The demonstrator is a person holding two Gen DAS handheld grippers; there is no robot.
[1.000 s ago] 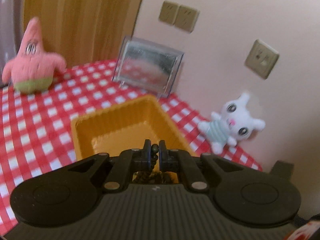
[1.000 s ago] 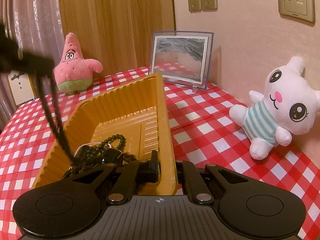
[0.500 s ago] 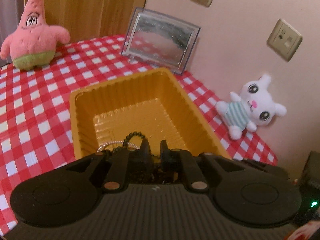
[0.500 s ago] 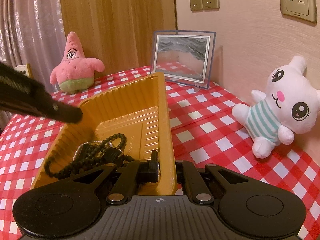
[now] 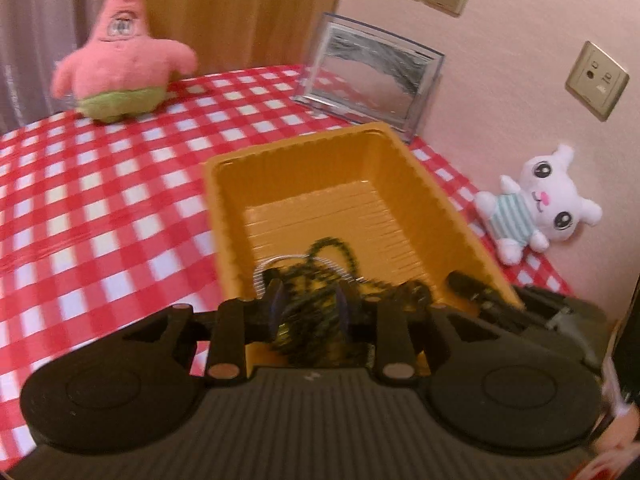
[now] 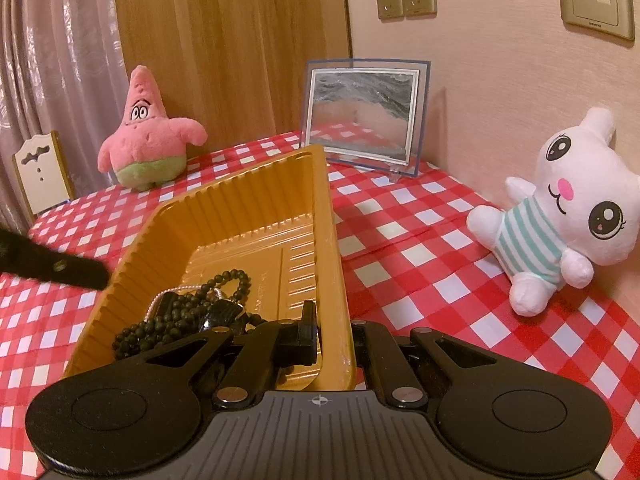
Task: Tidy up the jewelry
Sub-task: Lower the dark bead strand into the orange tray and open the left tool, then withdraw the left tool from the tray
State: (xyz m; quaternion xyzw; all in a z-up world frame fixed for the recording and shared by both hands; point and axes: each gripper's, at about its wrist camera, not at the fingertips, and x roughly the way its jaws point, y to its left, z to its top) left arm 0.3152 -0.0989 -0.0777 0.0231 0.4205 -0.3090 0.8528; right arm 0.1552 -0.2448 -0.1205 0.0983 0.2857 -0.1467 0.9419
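On the checked tablecloth point(image 6: 420, 240), the yellow tray point(image 6: 224, 216) is pinned at its near wall by the clamped right gripper point(image 6: 334, 334), steadying it. Above its near end, the left gripper point(image 5: 310, 308) is opening, dropping the black bead necklace point(image 5: 316, 300) it carried higher a second ago.

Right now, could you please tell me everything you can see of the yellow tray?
The yellow tray is a shallow rectangular dish of thin, glossy plastic with ribbed walls, a ridged floor and a flat rim. It sits on the red-checked tablecloth. Black bead necklaces and a thin silvery chain lie heaped at its near end. The right tool is shut on its near right wall.
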